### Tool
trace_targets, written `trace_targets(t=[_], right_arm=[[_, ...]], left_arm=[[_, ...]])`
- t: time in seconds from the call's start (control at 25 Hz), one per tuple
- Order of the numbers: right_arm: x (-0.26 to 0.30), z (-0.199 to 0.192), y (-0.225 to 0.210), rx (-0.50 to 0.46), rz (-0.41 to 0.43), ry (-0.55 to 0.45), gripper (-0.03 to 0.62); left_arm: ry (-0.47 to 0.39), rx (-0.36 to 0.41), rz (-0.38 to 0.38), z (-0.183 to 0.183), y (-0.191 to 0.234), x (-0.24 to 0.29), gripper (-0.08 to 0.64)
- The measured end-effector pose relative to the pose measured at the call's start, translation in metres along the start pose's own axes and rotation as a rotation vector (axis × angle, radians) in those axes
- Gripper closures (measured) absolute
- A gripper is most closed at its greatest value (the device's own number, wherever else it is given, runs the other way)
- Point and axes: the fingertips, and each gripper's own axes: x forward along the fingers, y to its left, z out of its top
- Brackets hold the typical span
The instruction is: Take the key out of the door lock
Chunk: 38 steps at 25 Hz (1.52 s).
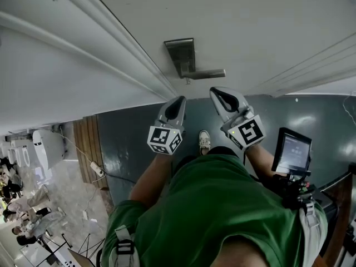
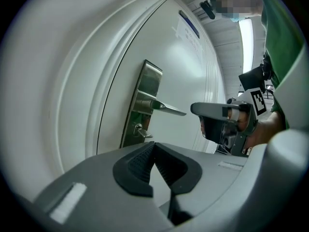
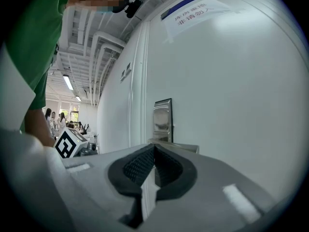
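A steel lock plate (image 1: 181, 56) with a lever handle (image 1: 207, 74) sits on the white door. Just under the handle, a small key (image 2: 141, 131) sticks out of the plate. My left gripper (image 1: 177, 102) is shut and empty, a short way out from the door, level with the key. To its right, my right gripper (image 1: 222, 96) is also shut with nothing in it and points at the door below the handle. The left gripper view has the right gripper (image 2: 212, 111) beside the handle (image 2: 166, 109). From the right gripper view I see the plate (image 3: 162, 121) straight ahead; the key is hidden there.
A door frame moulding (image 1: 111, 54) runs left of the lock. A paper notice (image 3: 188, 11) hangs high on the door. A small screen (image 1: 293, 152) is mounted at the person's right side. One shoe (image 1: 204, 142) stands on the dark floor. Several people are far off at the left (image 1: 14, 204).
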Motion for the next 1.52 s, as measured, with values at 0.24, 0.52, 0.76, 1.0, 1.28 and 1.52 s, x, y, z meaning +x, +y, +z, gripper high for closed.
trace_targets(t=[0.24, 0.52, 0.76, 1.0, 1.28, 1.52], right_arm=[[0.0, -0.003, 0.005, 0.002, 0.01, 0.003, 0.591], [0.0, -0.001, 0.005, 0.003, 0.011, 0.003, 0.591], [-0.001, -0.003, 0.004, 0.003, 0.007, 0.006, 0.591], [0.0, -0.003, 0.006, 0.003, 0.01, 0.006, 0.591], [0.0, -0.003, 0.008, 0.002, 0.016, 0.003, 0.591], [0.0, -0.001, 0.008, 0.003, 0.018, 0.002, 0.591]], left_arm=[[0.017, 0.004, -0.008, -0.007, 0.0, 0.003, 0.56], [0.031, -0.003, -0.023, -0.009, 0.001, 0.006, 0.483], [0.052, -0.013, -0.04, -0.009, 0.0, 0.016, 0.386], [0.06, -0.009, -0.003, -0.001, 0.007, 0.026, 0.356], [0.054, -0.038, 0.01, 0.008, 0.01, 0.035, 0.357], [0.083, -0.058, 0.035, 0.01, 0.017, 0.045, 0.361]])
